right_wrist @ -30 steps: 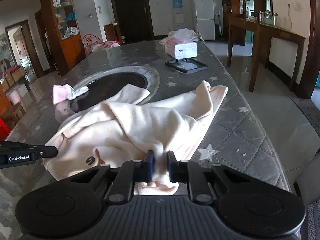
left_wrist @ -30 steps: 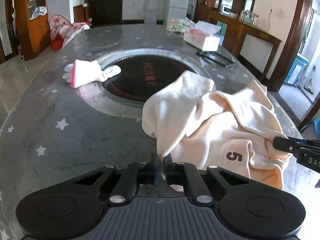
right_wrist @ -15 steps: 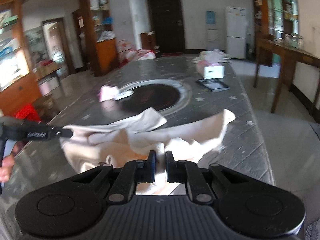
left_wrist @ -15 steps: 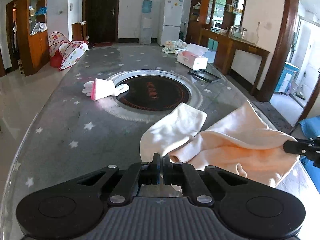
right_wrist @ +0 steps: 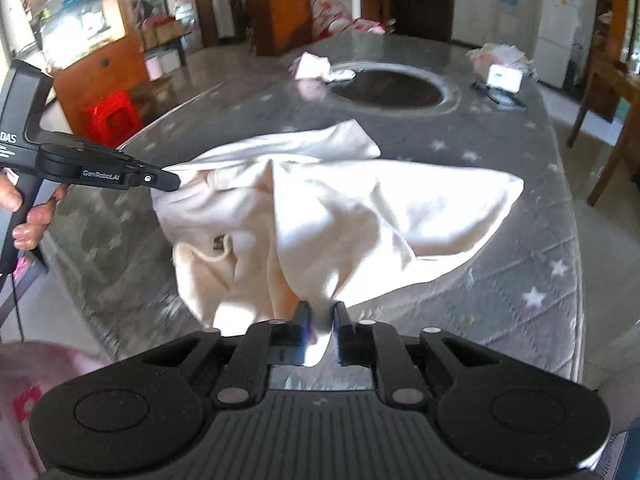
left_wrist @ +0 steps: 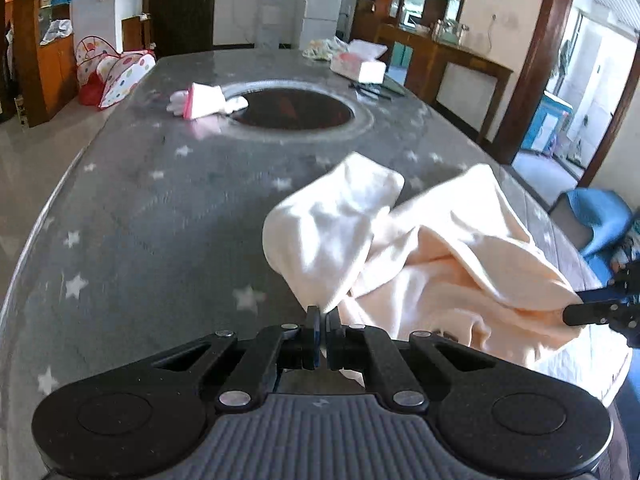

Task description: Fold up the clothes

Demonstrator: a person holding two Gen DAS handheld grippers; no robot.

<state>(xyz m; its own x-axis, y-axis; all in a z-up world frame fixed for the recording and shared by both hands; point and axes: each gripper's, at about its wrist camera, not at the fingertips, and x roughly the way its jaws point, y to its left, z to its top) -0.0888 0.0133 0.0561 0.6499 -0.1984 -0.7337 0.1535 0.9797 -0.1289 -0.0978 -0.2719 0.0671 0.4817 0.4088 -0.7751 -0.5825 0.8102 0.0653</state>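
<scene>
Between both tools (left_wrist: 323, 317) (right_wrist: 320, 312) hangs the pinched cream garment (right_wrist: 340, 204).

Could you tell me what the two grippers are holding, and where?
Both pinch the cream garment: left gripper and right gripper each grip a bunched edge.

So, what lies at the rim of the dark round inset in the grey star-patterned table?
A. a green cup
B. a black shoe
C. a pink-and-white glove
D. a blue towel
C: a pink-and-white glove lies at the left rim of the dark round inset in the grey star-patterned table.
</scene>
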